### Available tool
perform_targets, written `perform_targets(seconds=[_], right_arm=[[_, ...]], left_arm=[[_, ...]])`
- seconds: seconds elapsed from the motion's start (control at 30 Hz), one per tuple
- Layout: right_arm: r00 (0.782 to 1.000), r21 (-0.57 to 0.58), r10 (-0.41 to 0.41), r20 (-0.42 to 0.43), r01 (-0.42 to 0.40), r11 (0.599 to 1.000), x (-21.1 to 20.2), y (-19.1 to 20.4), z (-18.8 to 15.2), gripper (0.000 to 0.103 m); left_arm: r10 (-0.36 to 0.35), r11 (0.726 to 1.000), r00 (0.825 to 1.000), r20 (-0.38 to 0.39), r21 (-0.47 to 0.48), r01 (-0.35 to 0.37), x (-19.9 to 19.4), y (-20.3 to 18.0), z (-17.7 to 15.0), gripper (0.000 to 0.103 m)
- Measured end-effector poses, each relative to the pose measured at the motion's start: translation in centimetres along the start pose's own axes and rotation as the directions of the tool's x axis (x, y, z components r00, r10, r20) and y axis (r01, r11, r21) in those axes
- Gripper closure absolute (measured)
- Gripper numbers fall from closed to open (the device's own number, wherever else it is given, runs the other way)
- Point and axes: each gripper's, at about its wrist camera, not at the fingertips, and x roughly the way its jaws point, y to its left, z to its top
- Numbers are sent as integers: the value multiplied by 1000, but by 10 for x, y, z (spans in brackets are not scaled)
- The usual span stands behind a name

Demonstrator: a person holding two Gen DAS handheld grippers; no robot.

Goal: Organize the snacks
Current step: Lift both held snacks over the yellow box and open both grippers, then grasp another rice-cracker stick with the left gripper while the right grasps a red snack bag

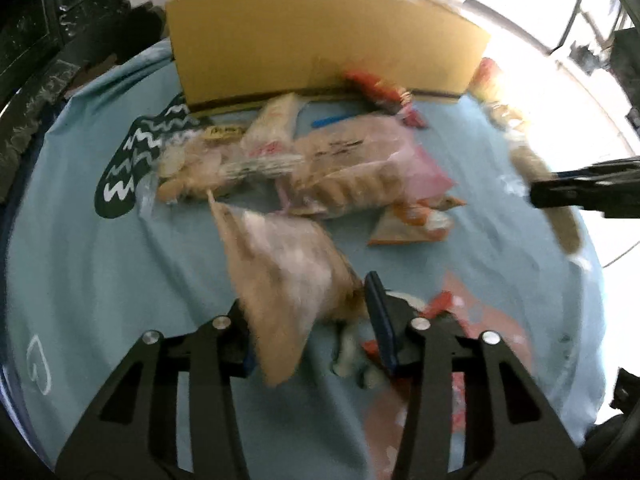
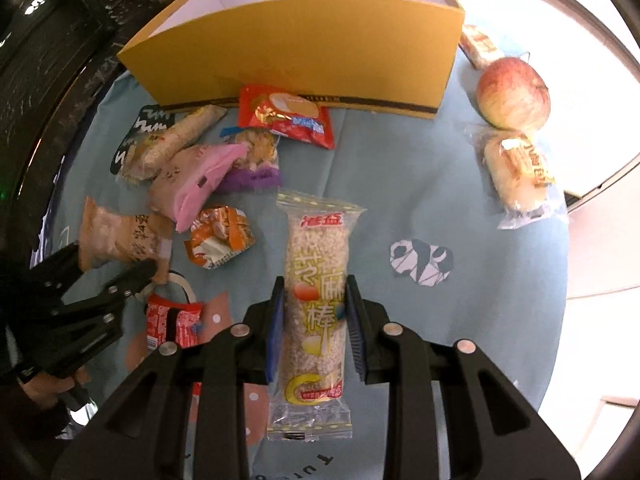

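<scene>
Right wrist view looks down on a pale blue cloth [image 2: 420, 200] printed with small animal figures, and the right gripper [image 2: 316, 328] is clamped on a long clear-wrapped puffed rice bar [image 2: 316, 312] with red and yellow print. Both blue pads [image 2: 275, 340] press against the bar's sides, and the bar runs lengthwise between the fingers, its crimped ends sticking out past them at front and back.

Behind it stands a yellow cardboard box [image 2: 304, 48], open at the top, with white inner walls. A red cake packet [image 2: 286, 118] lies against the box's front wall. Left of the bar sits a loose heap of snacks: a pink-and-tan bag [image 2: 196, 178], a purple-edged packet [image 2: 256, 160], and an orange crumpled wrapper [image 2: 220, 240]. At the right, well apart from the heap, an apple [image 2: 514, 94] touches a wrapped bread roll [image 2: 518, 168].

Left wrist view is blurred by motion. The left gripper [image 1: 316, 332] has a tan snack bag [image 1: 280, 280] between its fingers; the bag lies against the left finger, but I cannot tell whether the right pad [image 1: 380, 320] touches it. In the right wrist view the same gripper [image 2: 132, 276] sits at the left edge, its tips at that bag [image 2: 120, 240], just above a red packet [image 2: 172, 320].
</scene>
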Motion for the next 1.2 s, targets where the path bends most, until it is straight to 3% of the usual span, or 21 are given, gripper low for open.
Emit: perform_targets(seconds=[0.07, 0.13, 0.17, 0.2, 0.4, 0.6, 0.77, 0.9, 1.0, 1.03, 1.07, 1.1, 1.2], right_arm=[[1000, -7, -3, -8, 3, 1000, 6, 8, 1, 74], [1000, -18, -6, -13, 6, 1000, 13, 17, 2, 74], [1000, -22, -9, -12, 9, 1000, 17, 22, 3, 74], [1000, -24, -10, -9, 10, 1000, 14, 20, 2, 74], [1000, -9, 9, 20, -8, 1000, 4, 18, 8, 74], [991, -27, 67, 120, -64, 998, -38, 26, 28, 74], [965, -44, 79, 250, -70, 997, -93, 26, 85, 74], [945, -33, 49, 322, -40, 999, -120, 24, 153, 74], [936, -29, 46, 350, -39, 999, -126, 27, 194, 74], [932, -31, 38, 361, -29, 999, -125, 29, 212, 74], [931, -30, 11, 364, 0, 1000, -124, 30, 226, 66], [930, -23, -36, 367, 48, 999, -123, 31, 236, 50], [916, -8, -55, 398, 63, 998, -127, 25, 238, 45]], left_arm=[[29, 999, 999, 17, -15, -29, 4, 2, 4, 26], [12, 998, 1000, 25, -54, -10, 5, 6, 9, 36], [4, 998, 1000, 28, -64, -2, 3, 8, 10, 64], [-20, 997, 999, 26, -73, 21, 2, 11, 11, 68], [-80, 993, 997, 20, -89, 82, -15, 15, 0, 72], [-125, 985, 982, 142, -104, 140, -58, 10, 12, 72], [-123, 977, 944, 305, -131, 170, -100, 12, 75, 72], [-94, 973, 924, 369, -160, 163, -108, 15, 143, 72], [-51, 982, 918, 394, -147, 117, -108, 12, 197, 71], [-26, 986, 918, 395, -140, 88, -106, 11, 211, 68], [11, 990, 918, 396, -135, 46, -103, 10, 229, 42], [42, 990, 919, 391, -142, 15, -101, 11, 239, 7], [94, 983, 912, 400, -182, -21, -105, 22, 253, 3]])
